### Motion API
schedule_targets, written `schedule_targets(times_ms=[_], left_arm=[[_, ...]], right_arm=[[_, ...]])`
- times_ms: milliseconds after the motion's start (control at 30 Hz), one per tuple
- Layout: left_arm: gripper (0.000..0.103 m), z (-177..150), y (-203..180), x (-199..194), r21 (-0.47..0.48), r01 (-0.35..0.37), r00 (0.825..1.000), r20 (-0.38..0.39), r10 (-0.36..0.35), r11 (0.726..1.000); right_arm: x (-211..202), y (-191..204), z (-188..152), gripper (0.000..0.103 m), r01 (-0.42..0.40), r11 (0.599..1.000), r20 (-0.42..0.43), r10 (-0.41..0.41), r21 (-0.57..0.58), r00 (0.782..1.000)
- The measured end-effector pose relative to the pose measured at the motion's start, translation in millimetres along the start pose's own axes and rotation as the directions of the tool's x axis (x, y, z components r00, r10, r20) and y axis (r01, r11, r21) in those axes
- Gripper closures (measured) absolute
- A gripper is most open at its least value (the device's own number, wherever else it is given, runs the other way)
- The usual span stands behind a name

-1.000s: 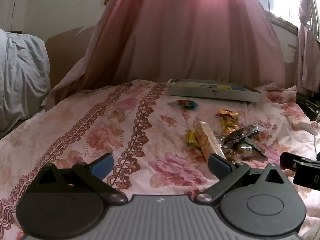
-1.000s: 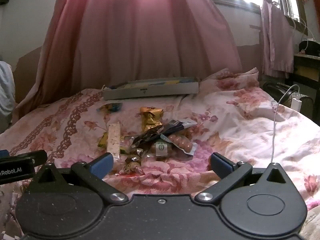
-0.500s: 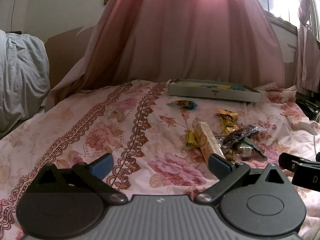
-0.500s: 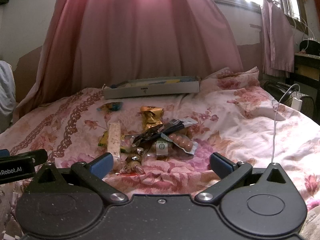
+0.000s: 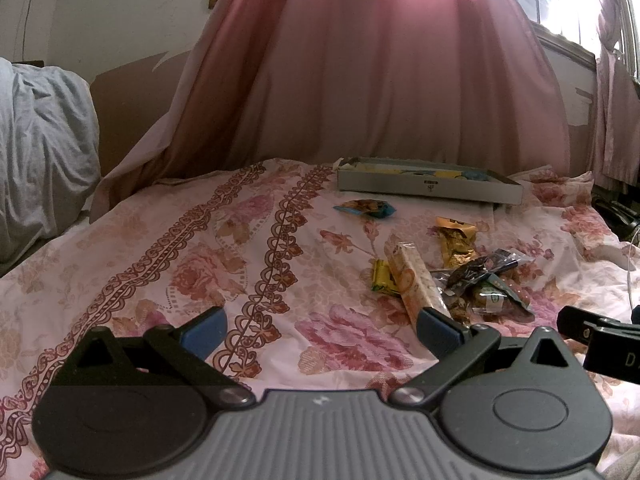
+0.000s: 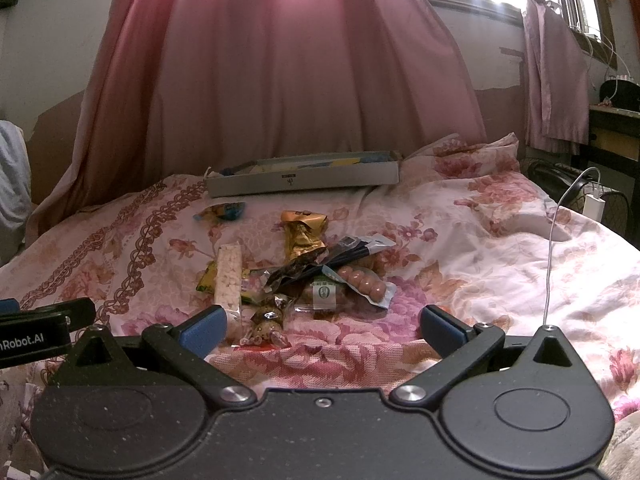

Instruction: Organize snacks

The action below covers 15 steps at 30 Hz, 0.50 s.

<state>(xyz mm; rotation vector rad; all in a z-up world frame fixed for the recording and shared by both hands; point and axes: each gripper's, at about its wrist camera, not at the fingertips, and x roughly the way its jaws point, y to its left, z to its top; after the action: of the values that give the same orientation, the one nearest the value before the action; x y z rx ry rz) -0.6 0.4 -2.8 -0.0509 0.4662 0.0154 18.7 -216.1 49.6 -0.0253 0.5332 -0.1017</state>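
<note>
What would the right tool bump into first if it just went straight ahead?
Probably the small packet of speckled eggs, the nearest piece of the snack pile, lying between the open right tool's fingers. Depth is hard to judge, so it might pass just above.

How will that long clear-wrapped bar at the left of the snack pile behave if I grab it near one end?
The long bar looks straight and keeps its shape, so it is probably fairly stiff, though its pale pieces may crumble. Its glossy clear wrapper could slip between the pads. It overlaps the yellow packet, which may get dragged along. The right gripper is open and empty.
</note>
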Motion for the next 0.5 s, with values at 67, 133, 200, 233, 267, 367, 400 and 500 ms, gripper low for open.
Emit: schedule_targets(times_ms=[67,133,200,233,267,367,400,500], left_arm=[[0.001,-0.3,0.1,0.0,0.0,0.001,1.0,0.0,-0.001,1.0],[0.001,0.0,0.1,0.1,0.0,0.0,1.0,0.0,0.0,1.0],[0.001,0.0,0.1,0.1,-0.001,0.001,1.0,0.0,-0.001,1.0],[0.001,0.0,0.1,0.1,-0.001,0.0,1.0,0.0,0.0,1.0],[0.001,0.0,0.1,0.1,-0.001,0.0,1.0,0.0,0.0,1.0],[0.001,0.0,0.1,0.1,-0.001,0.0,1.0,0.0,0.0,1.0],[0.001,0.0,0.1,0.2,-0.001,0.0,1.0,0.0,0.0,1.0],[0.001,1.5,0.4,-1.5,-0.002,-0.001,1.0,-0.001,0.001,1.0]], right_arm=[[0.0,0.0,0.0,0.001,0.0,1.0,0.0,0.0,0.0,1.0],[0.0,0.0,0.0,0.001,0.0,1.0,0.0,0.0,0.0,1.0],[0.1,-0.1,0.0,0.001,0.0,1.0,-0.001,0.0,0.0,1.0],[-0.1,-0.1,0.0,0.001,0.0,1.0,0.0,0.0,0.0,1.0],[0.2,-0.1,0.0,0.001,0.0,1.0,-0.001,0.0,0.0,1.0],[0.4,-0.1,0.2,0.001,-0.001,1.0,-0.002,0.001,0.0,1.0],[0.5,-0.2,0.3,0.001,-0.001,1.0,-0.002,0.001,0.0,1.0],[0.2,-0.1,0.3,0.001,-0.001,1.0,-0.002,0.001,0.0,1.0]])
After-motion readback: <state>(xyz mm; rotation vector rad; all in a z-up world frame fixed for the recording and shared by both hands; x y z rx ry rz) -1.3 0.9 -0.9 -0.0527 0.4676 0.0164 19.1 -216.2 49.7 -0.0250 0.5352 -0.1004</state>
